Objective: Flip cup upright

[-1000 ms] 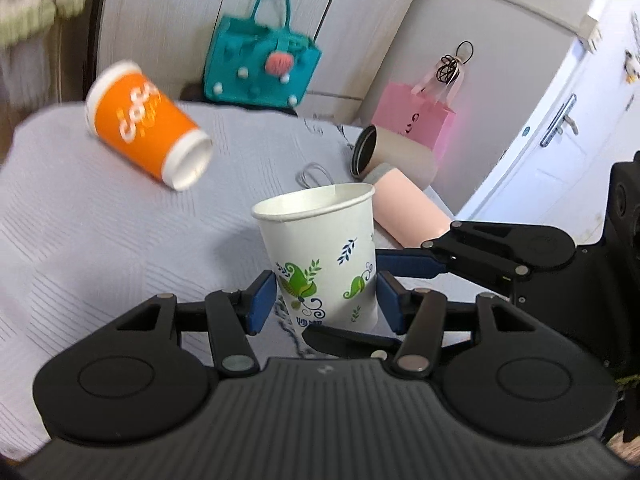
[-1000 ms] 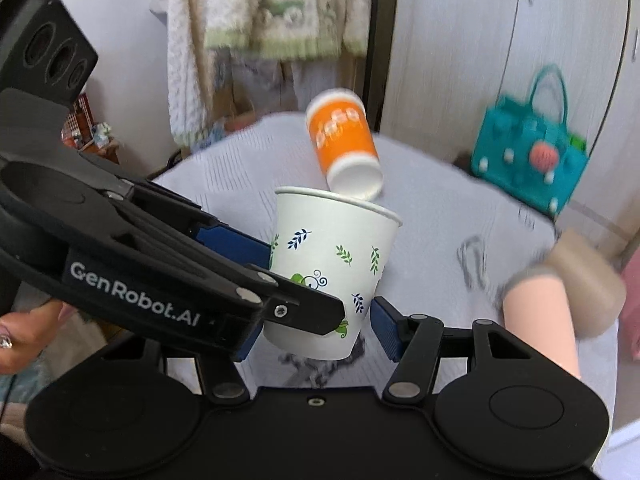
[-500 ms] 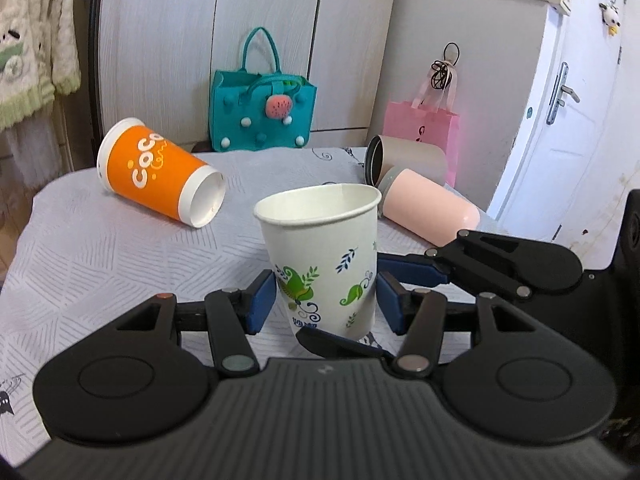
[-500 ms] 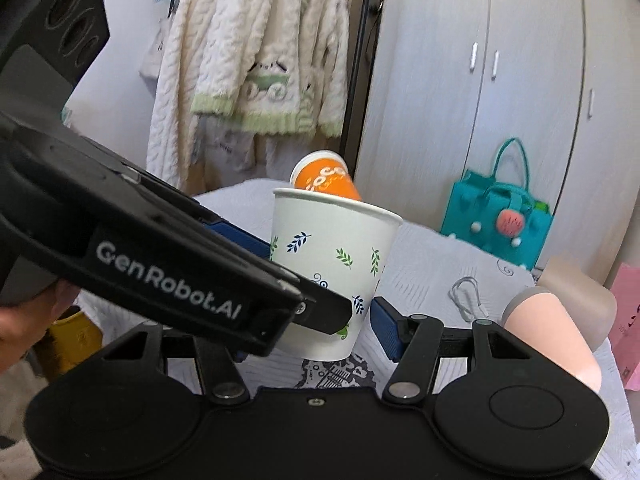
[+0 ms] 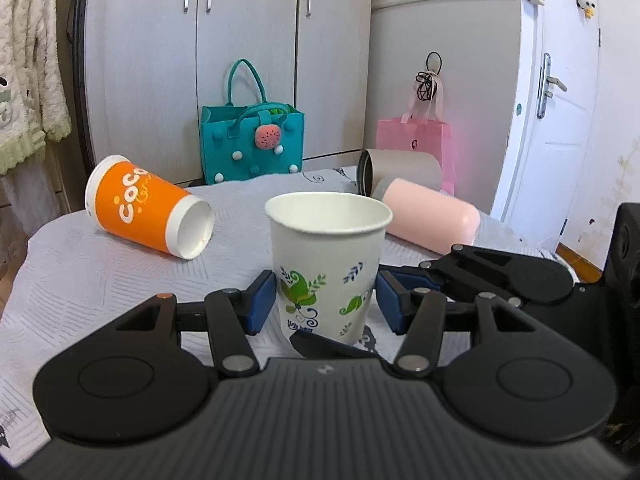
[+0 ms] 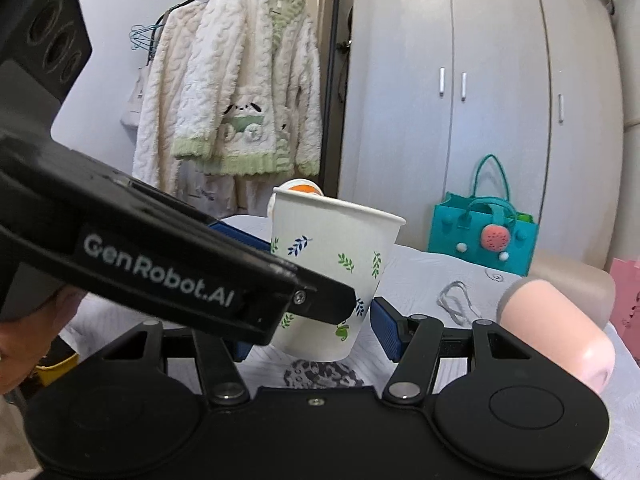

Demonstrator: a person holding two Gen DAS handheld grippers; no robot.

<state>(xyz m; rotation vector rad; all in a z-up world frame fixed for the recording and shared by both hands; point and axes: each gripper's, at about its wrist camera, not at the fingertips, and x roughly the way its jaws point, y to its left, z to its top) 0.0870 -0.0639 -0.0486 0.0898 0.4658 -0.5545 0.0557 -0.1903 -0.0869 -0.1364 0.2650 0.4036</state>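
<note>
A white paper cup with green and blue leaf prints (image 5: pixel 328 264) stands mouth up on the grey tablecloth (image 5: pixel 80 280). It also shows in the right wrist view (image 6: pixel 332 276), slightly tilted. My left gripper (image 5: pixel 326 306) is open with its blue pads either side of the cup's lower half, small gaps showing. My right gripper (image 6: pixel 316 332) is open around the same cup from another side; its left pad is mostly hidden behind the left gripper's black body (image 6: pixel 160 264). An orange cup (image 5: pixel 148 208) lies on its side at the left.
A pink tumbler (image 5: pixel 428 216) and a beige tumbler (image 5: pixel 400 168) lie on their sides at the right. A teal felt bag (image 5: pixel 252 140) and a pink bag (image 5: pixel 416 140) stand behind the table. A thin cord (image 6: pixel 456 304) lies on the cloth.
Both cameras have levelled out, and the cup has come from tilted to nearly upright on the cloth. Both grippers stay open around it.
</note>
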